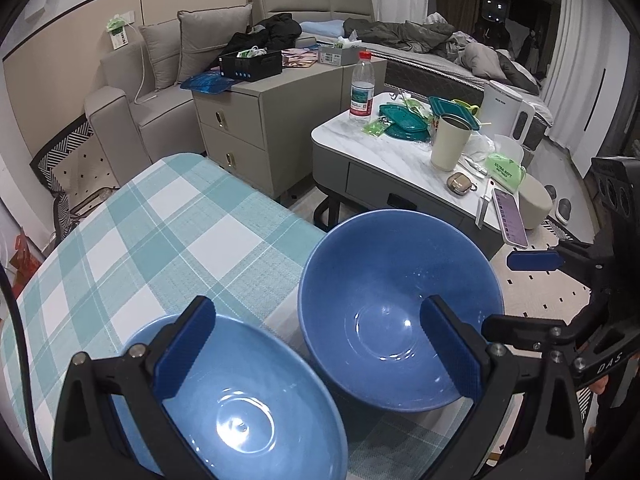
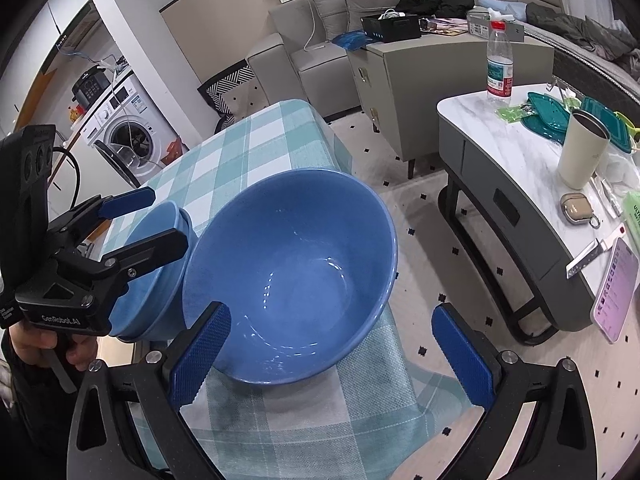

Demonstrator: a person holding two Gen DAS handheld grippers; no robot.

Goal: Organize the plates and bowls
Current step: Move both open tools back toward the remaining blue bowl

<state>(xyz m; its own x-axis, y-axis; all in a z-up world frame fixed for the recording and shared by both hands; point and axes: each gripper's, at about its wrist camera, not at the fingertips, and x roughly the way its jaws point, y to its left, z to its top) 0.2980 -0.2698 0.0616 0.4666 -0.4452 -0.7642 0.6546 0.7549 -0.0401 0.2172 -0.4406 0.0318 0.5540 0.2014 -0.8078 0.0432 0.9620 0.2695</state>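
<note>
With both claws spread wide and holding nothing, the darker bowl (image 2: 292,276) sits on the checked bench (image 1: 132,240) touching the lighter bowl (image 1: 240,404), so the right claw (image 2: 332,352) should probably pinch its near rim squarely before lifting to nest them.

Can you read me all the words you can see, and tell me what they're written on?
"CenRobot.AI": on the left tongs' black body.
"DAS": on the right tongs' body.
"ULTRA-SOFT": on the green tissue pack; the smaller line under it is too blurred.
Water bottle label, phone screen, washing machine stickers: too small to read.
</note>
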